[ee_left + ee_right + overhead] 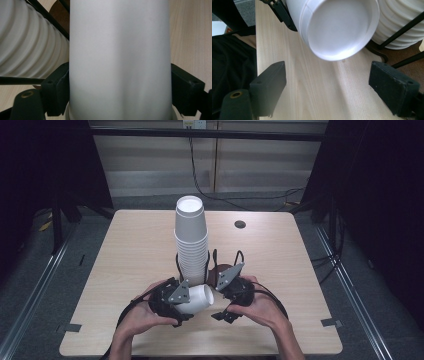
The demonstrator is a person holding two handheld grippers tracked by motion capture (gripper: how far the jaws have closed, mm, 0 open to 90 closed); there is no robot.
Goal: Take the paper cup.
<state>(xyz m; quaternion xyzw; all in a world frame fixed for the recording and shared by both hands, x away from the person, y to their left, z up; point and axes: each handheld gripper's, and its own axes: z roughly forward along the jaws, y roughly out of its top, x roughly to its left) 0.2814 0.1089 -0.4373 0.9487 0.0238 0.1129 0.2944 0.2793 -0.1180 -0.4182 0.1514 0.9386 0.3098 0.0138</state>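
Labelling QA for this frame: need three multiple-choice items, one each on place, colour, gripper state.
1. Where does the tall stack of white foam cups stand?
A. table's far right corner
B. in a black wire holder mid-table
C. on the floor

2. What colour is the single foam cup?
A. red
B. blue
C. white

3. What state is the right gripper in?
A. open, nothing held
B. shut on the cup
C. shut on the holder

B: the holder's wires flank the stack.
C: plain white in every view.
A: bare wooden table shows between its jaws; the left gripper holds the cup.
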